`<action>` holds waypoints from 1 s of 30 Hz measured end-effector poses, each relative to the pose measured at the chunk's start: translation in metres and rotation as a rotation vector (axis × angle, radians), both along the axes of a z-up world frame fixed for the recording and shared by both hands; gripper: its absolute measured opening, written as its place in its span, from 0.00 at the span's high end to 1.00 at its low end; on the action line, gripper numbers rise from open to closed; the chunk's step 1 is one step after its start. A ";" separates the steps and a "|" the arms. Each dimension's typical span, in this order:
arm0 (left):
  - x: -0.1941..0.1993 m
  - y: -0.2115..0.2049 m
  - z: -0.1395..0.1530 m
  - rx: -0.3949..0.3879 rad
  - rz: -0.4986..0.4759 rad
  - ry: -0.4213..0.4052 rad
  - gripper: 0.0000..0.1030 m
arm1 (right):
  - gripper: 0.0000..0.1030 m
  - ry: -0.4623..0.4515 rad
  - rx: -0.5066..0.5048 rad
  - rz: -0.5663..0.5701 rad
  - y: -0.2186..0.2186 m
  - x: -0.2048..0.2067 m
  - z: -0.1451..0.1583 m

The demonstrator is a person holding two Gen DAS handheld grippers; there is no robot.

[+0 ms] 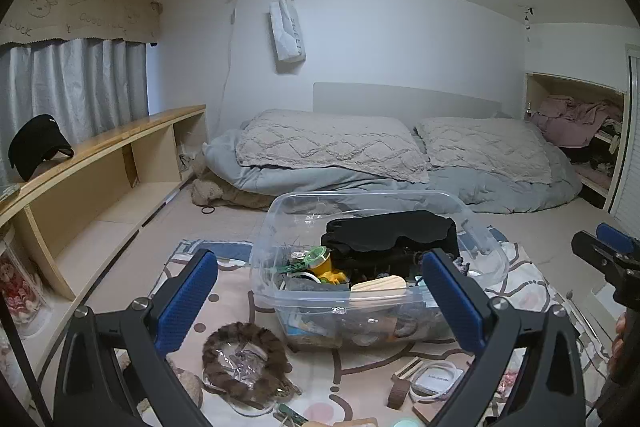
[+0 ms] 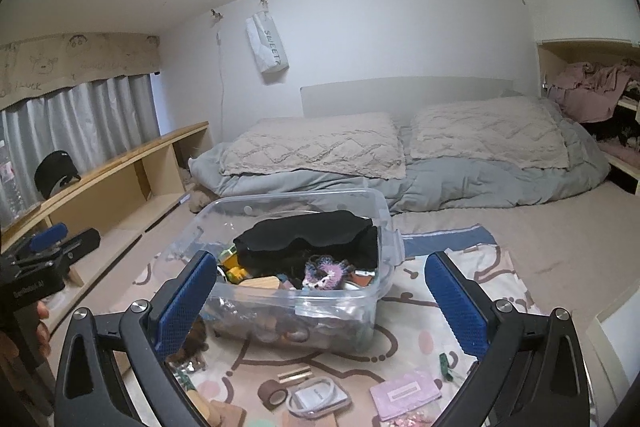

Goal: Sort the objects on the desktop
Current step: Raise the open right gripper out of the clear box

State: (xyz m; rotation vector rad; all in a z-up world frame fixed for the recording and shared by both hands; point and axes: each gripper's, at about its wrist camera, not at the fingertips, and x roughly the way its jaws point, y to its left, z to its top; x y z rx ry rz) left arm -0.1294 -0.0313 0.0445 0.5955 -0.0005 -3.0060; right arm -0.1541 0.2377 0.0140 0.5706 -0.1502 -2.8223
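1. Left wrist view: the left gripper (image 1: 320,301) stands wide open with nothing between its blue pads. Ahead of it, a clear plastic bin (image 1: 276,227) sits on a patterned mat (image 1: 240,291); black cloth (image 1: 390,231) lies on top of the jumble inside. Near left lies a brown fur scrunchie (image 1: 245,363); near right, a coiled white cable (image 1: 434,381).

2. Right wrist view: the right gripper (image 2: 320,301) is also spread wide and empty. The bin stands just beyond its left finger. A brown tape roll (image 2: 273,393) and a pink packet (image 2: 404,393) lie near on the mat.

Items low in clear bin (image 1: 280,291) blurred through wall; teal object (image 1: 402,422) cut by bottom edge.
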 end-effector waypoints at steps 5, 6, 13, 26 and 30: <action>0.008 -0.001 -0.003 0.002 -0.003 0.002 0.00 | 0.00 0.018 0.009 0.008 0.004 0.008 -0.003; 0.009 -0.002 -0.004 0.003 -0.001 0.003 0.00 | 0.00 0.021 0.011 0.011 0.005 0.010 -0.004; 0.014 -0.012 -0.005 0.041 0.015 0.017 0.00 | 0.00 0.051 0.009 0.008 0.009 0.015 -0.002; 0.012 -0.025 -0.023 0.057 0.014 -0.012 0.00 | 0.00 0.037 0.051 0.012 0.010 0.011 -0.029; 0.012 -0.029 -0.033 0.046 0.014 -0.026 0.00 | 0.00 0.071 0.046 0.014 0.013 0.016 -0.037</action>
